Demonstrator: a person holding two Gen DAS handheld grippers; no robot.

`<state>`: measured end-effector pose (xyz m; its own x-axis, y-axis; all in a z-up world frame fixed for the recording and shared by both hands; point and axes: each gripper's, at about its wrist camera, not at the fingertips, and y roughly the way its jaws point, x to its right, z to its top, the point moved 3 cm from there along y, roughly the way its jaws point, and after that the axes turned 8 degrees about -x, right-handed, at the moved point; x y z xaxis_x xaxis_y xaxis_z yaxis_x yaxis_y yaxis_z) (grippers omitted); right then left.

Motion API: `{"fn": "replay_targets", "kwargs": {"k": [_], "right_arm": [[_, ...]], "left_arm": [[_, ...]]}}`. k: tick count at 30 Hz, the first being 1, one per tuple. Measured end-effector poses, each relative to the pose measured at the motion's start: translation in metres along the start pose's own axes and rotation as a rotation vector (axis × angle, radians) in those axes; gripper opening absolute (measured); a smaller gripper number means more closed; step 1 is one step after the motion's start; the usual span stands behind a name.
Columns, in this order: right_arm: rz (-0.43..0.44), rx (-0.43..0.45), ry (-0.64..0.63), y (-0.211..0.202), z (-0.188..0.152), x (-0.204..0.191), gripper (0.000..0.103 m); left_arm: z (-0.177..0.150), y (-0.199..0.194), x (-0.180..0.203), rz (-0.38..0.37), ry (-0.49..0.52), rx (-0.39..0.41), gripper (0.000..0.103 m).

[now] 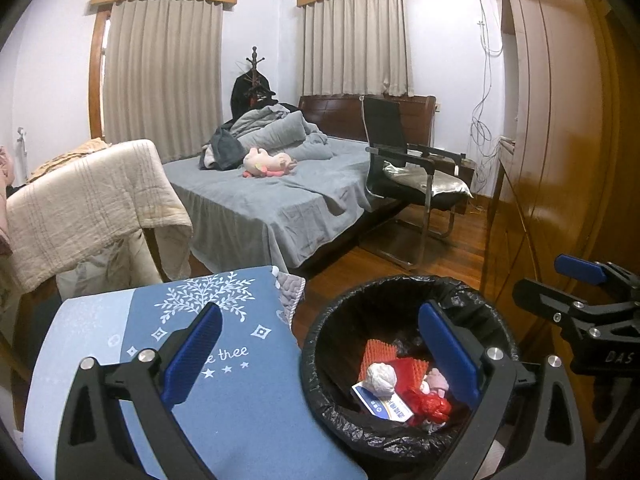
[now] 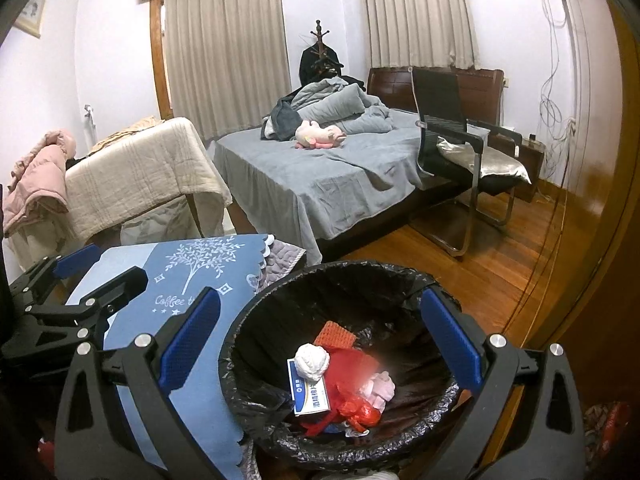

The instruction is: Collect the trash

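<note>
The left tongs [image 1: 320,354] hang wide open and empty, straddling the edge where the blue worktop cloth [image 1: 224,400] meets the bin [image 1: 404,446]. The right tongs [image 2: 320,338], equally spread and empty, hover directly over the bin's black liner [image 2: 360,280]. The trash, a white wad [image 2: 313,361], a blue-and-white box [image 2: 310,398] and red wrapping [image 2: 358,410], already lies inside, so the sensible step is probably to gather the liner rim evenly, pinching plastic only.

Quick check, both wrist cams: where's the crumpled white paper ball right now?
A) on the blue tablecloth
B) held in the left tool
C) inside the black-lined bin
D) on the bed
C: the white paper ball lies inside the bin on top of a small blue-and-white box and red wrappers, and both the left tool and the right tool are open and empty.
</note>
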<state>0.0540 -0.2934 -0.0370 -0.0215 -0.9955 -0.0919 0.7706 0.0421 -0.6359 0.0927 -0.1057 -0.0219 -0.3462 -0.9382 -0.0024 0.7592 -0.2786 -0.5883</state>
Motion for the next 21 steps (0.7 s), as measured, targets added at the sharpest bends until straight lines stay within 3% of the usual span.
{"fn": "replay_targets", "kwargs": {"k": [21], "right_arm": [[0.003,0.002,-0.003,-0.0013,0.0039,-0.0040,0.098]], "left_arm": [[0.0032,-0.0060,-0.0017,-0.001,-0.005,0.006,0.097]]}}
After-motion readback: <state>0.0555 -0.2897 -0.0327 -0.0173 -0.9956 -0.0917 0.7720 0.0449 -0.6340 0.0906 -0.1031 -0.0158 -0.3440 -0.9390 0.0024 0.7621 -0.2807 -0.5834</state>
